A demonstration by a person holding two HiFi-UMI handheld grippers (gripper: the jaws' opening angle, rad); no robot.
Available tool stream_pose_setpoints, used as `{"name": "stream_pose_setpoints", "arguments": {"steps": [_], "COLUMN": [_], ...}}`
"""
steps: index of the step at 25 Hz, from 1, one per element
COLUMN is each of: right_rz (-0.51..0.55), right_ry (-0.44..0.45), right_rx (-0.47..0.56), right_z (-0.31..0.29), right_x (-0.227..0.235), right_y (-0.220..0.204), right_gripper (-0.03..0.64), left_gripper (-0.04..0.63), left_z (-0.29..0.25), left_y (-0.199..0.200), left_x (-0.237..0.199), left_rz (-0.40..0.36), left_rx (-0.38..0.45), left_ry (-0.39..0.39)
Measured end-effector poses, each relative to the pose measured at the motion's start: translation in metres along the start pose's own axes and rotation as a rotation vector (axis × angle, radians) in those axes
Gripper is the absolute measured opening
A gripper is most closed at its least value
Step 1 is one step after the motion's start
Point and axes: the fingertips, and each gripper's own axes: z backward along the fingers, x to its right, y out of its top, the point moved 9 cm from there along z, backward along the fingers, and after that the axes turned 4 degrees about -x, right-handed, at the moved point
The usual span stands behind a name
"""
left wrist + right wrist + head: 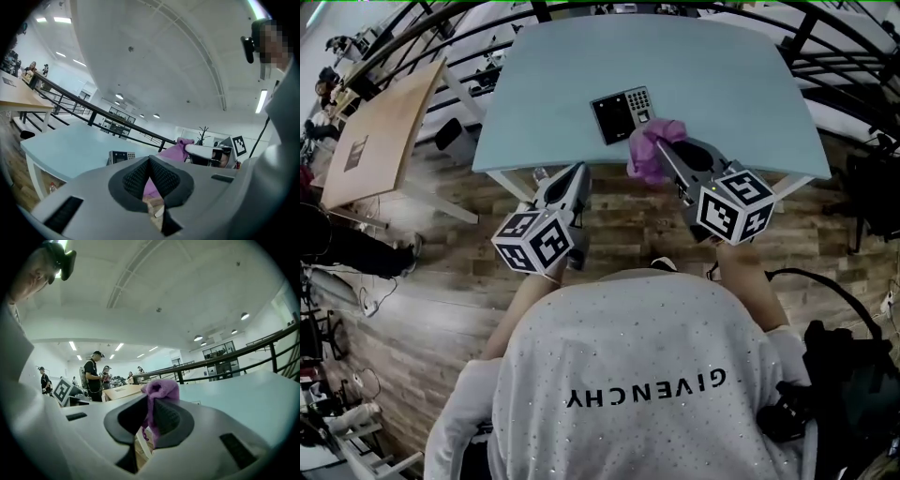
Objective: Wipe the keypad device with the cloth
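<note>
The keypad device [623, 114], a dark slab with a small screen and a button pad, lies flat near the front of the pale blue table [722, 84]. My right gripper [661, 145] is shut on a purple cloth [651, 152], which hangs bunched just in front of the device at the table's front edge. In the right gripper view the cloth [159, 394] is pinched between the jaws and sticks up above them. My left gripper [578, 172] is held off the table's front edge, left of the cloth, shut and empty. The left gripper view shows the device [121, 156] and the cloth [172, 151] ahead.
A wooden desk [380, 131] stands to the left across a wood floor. Black railings [848, 47] curve behind the table. A black bag [853, 375] sits at the lower right. Several people [93, 373] stand far off in the right gripper view.
</note>
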Motion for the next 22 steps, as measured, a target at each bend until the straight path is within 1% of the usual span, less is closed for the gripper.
{"name": "stream_pose_setpoints", "arguments": {"steps": [5,9,12,16,22], "right_rz": [-0.005,-0.014,-0.009,0.026,0.022], "right_ry": [-0.066,-0.119,-0.145,-0.165,-0.178], "right_rx": [-0.004,-0.038,-0.070,-0.107,-0.137], "right_z": [0.024,0.041,0.052,0.059,0.061], "right_x": [-0.060,-0.087,-0.105,-0.118,-0.115], "right_y": [-0.013,-0.033,-0.043,-0.049,-0.055], "right_gripper": [0.040,0.040,0.040,0.040,0.040], "left_gripper": [0.006,0.006,0.006,0.006,0.006], "left_z": [0.051,0.074,0.088,0.100,0.107], "left_y": [-0.007,-0.013,-0.021,-0.031,-0.036], "left_x": [-0.008,-0.005,-0.001,0.005,0.005], "left_rz": [0.020,0.016,0.036,0.052,0.068], "left_rx": [0.000,0.003,-0.001,-0.016,-0.016], "left_ry": [-0.039,-0.078,-0.093,-0.105,-0.090]}}
